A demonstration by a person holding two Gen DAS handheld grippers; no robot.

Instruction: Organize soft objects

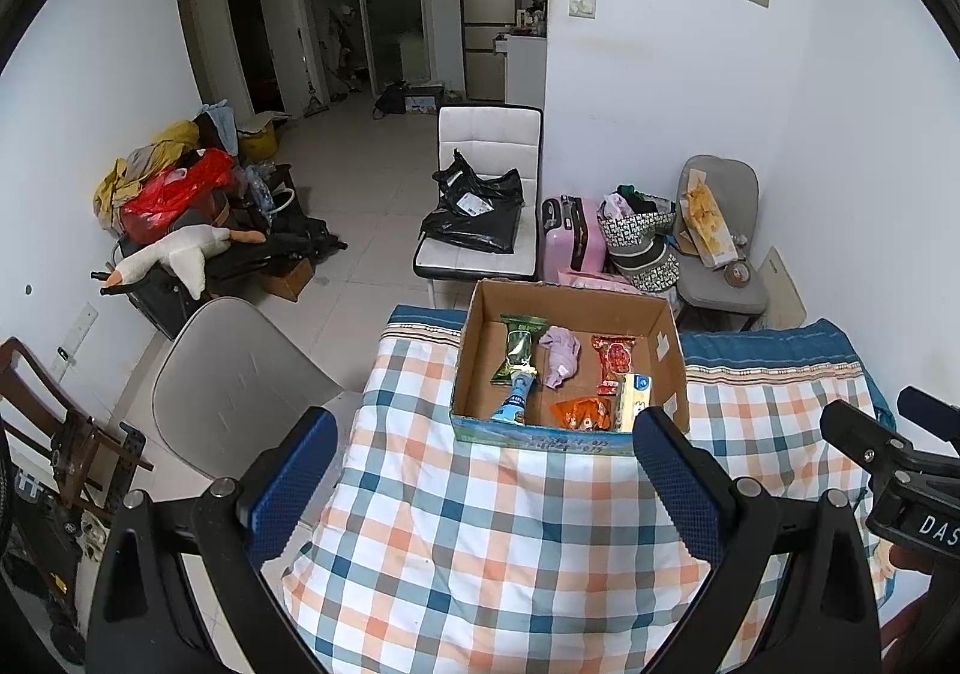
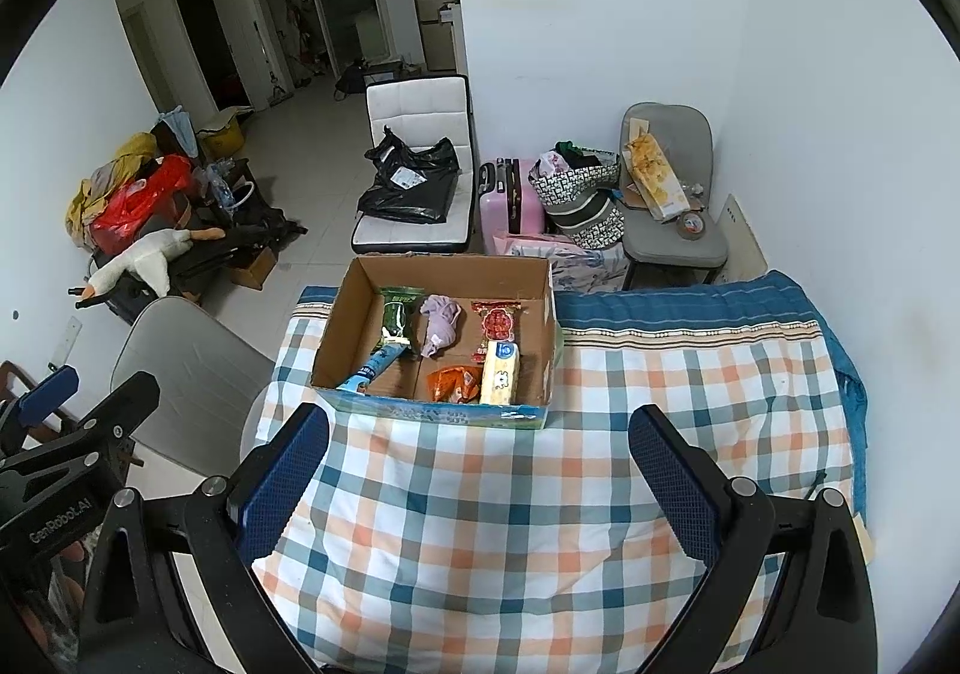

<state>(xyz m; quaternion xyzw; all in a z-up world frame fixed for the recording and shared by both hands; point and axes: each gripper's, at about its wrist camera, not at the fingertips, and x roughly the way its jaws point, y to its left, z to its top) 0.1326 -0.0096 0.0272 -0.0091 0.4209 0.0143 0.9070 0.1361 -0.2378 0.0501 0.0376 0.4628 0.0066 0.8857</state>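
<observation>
I held my left hand-held gripper (image 1: 486, 470) and my right hand-held gripper (image 2: 480, 464) side by side above the checked cloth (image 2: 510, 524) covering the tabletop, both with jaws spread wide and nothing between them. The soft things lay in the cardboard box (image 2: 336, 326) just ahead: a lilac cloth bundle (image 2: 440, 323), a green packet (image 2: 397, 314), a red packet (image 2: 495, 323), an orange packet (image 2: 455, 383), a pale tissue pack (image 2: 499, 374) and a blue tube (image 2: 372, 368) leaning on the near wall. To do the next reach well, I judged I should come down over the rim, take one item by its middle, and close gently so it did not crush.
</observation>
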